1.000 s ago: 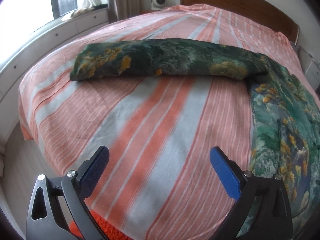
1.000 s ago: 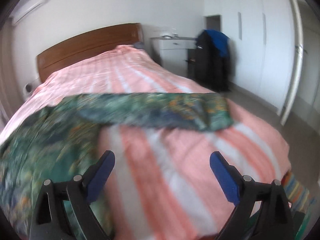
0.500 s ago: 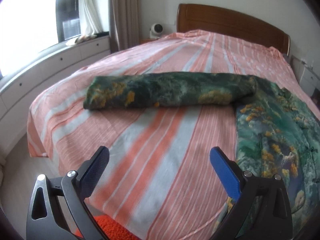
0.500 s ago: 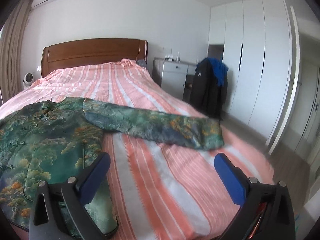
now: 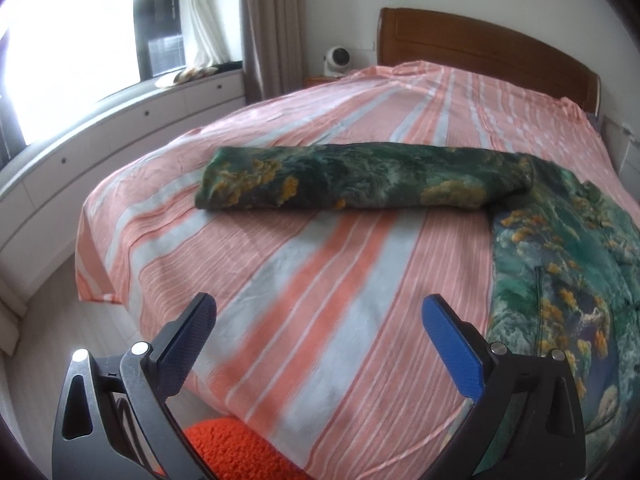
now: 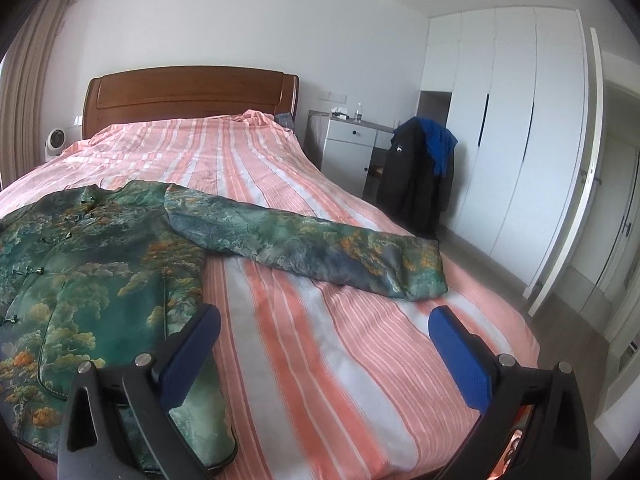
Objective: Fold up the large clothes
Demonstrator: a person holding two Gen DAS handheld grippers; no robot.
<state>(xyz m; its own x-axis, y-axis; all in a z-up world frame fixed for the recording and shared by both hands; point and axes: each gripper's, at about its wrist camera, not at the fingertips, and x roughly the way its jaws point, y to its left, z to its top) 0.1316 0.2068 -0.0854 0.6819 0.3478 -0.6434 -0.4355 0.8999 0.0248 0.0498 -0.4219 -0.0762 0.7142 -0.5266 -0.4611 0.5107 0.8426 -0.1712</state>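
A green patterned jacket with orange and grey print lies flat on the striped bed. In the left wrist view its body is at the right and one sleeve stretches left across the bed. In the right wrist view the body is at the left and the other sleeve stretches right. My left gripper is open and empty above the bed's near edge, short of the sleeve. My right gripper is open and empty, beside the jacket's hem.
The bed has a pink, orange and grey striped cover and a wooden headboard. A window bench runs along the left. A dark coat on a chair, a white dresser and wardrobes stand at the right.
Both grippers have pulled back and tilted up from the bed, so the jacket sits farther away and more of the room shows. Both stay open and empty.
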